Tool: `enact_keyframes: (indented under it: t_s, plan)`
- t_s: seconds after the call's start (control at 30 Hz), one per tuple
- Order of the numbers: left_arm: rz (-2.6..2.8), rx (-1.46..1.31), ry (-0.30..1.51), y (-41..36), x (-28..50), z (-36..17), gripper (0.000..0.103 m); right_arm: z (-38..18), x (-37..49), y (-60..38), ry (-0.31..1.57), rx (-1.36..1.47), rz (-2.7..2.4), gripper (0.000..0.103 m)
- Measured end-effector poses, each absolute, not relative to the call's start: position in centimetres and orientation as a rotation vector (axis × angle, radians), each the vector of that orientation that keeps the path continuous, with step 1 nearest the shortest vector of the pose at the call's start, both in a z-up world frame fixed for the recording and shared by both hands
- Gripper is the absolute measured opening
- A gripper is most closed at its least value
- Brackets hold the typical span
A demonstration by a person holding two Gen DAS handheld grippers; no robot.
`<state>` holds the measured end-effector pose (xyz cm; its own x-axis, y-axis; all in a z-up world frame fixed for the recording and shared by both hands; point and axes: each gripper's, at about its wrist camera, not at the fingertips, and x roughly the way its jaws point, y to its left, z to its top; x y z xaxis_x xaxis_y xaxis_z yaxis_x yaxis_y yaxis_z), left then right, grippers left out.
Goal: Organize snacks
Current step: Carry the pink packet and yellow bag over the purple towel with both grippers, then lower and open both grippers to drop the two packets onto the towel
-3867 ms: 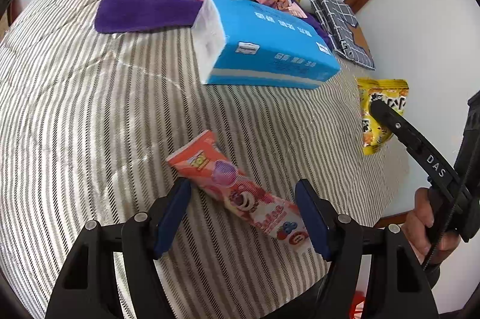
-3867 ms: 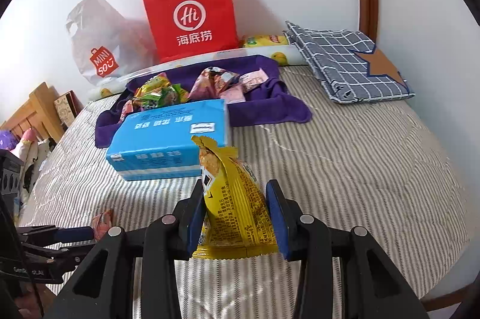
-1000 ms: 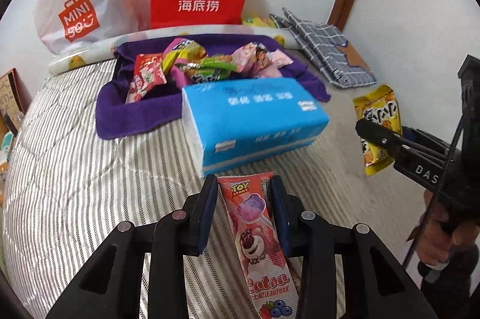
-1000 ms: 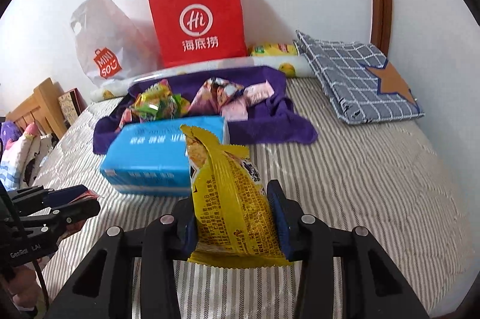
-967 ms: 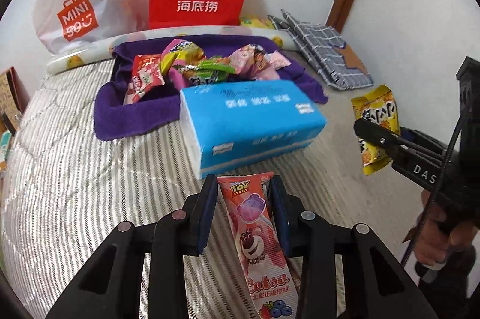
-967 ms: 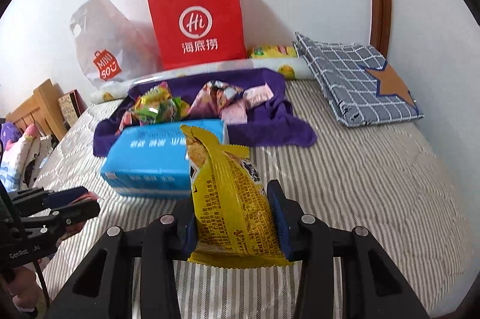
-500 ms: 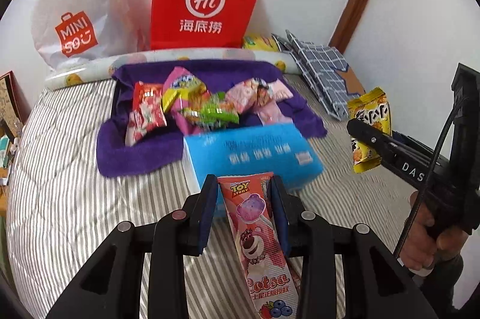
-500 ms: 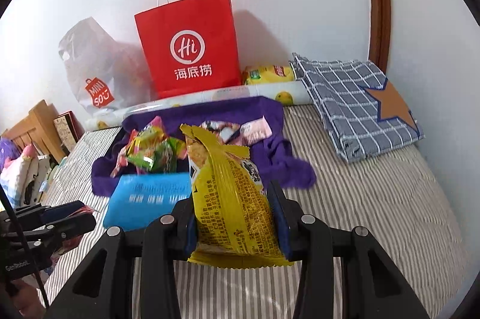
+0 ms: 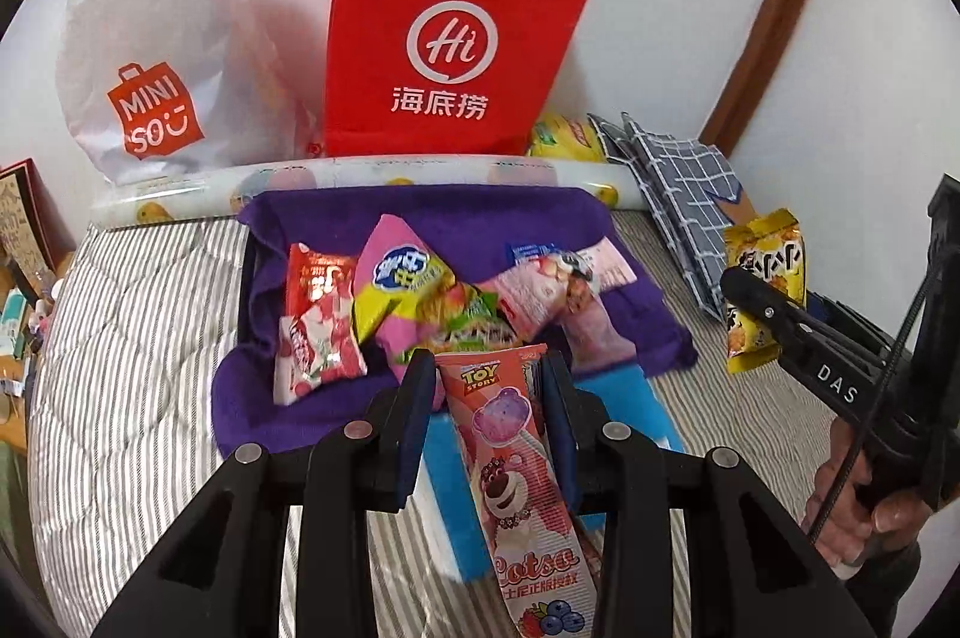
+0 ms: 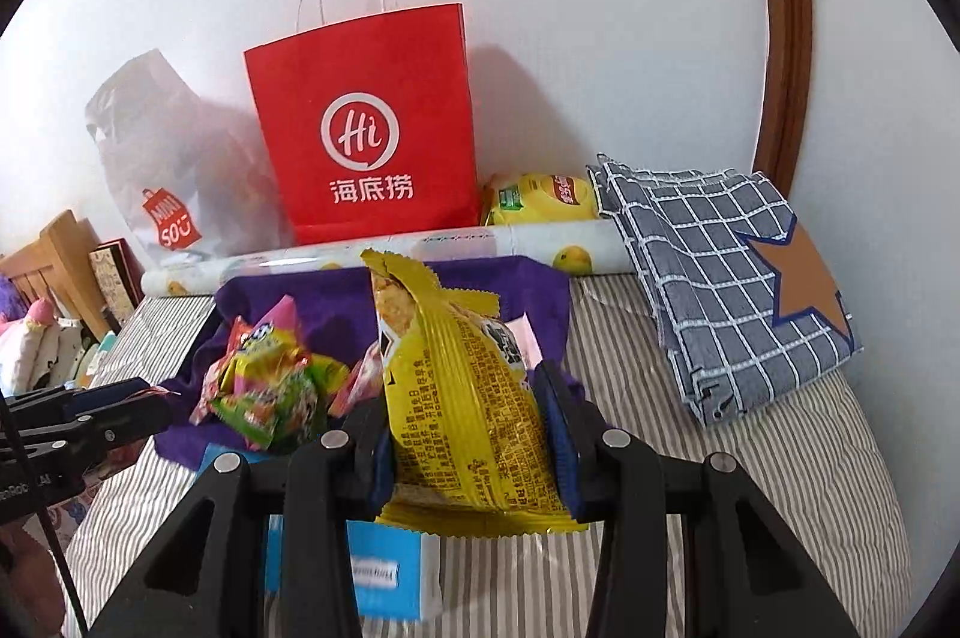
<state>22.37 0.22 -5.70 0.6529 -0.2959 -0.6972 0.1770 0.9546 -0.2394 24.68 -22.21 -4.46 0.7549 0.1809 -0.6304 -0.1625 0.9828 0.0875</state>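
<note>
My left gripper (image 9: 487, 368) is shut on a long pink Toy Story snack pack (image 9: 516, 470), held in the air above the blue tissue pack (image 9: 630, 398). My right gripper (image 10: 465, 398) is shut on a yellow snack bag (image 10: 468, 398), also raised; the same bag (image 9: 762, 278) shows at the right of the left wrist view. Ahead on the striped bed lies a purple cloth (image 9: 432, 218) with a pile of several snack packs (image 9: 396, 302) on it. The left gripper's arm (image 10: 78, 422) shows at the left edge of the right wrist view.
A red paper bag (image 9: 444, 38) and a white plastic bag (image 9: 156, 50) stand against the wall behind a rolled printed sheet (image 9: 372, 170). A folded checked cloth (image 10: 732, 290) lies at the right. A yellow chip bag (image 10: 540, 197) sits behind the roll. A person's hand (image 9: 864, 518) grips the right tool.
Both grippers have risen and moved forward toward the purple cloth with their snacks held. The blue tissue pack has dropped low in both views and now lies under the grippers.
</note>
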Motion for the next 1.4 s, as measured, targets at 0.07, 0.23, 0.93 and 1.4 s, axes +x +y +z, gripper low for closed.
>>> enact_keyframes:
  t_s: [0.07,0.23,0.93,1.4]
  plan:
    - [-0.264,-0.151,0.818,0.0,23.2,-5.7,0.036,-4.4,25.4,-22.2,0.689,0.031,0.188,0.039]
    - [-0.26,-0.158,0.817,-0.3,25.0,-5.3,0.036,-4.2,27.2,-21.8,0.684,0.026,0.193,0.039]
    - [-0.208,-0.191,0.781,1.1,29.7,-4.1,0.036,-4.1,31.7,-19.0,0.676,0.033,0.247,0.039]
    - [-0.217,-0.17,0.763,1.0,32.6,-2.6,0.036,-3.5,34.5,-18.6,0.669,0.026,0.26,0.039]
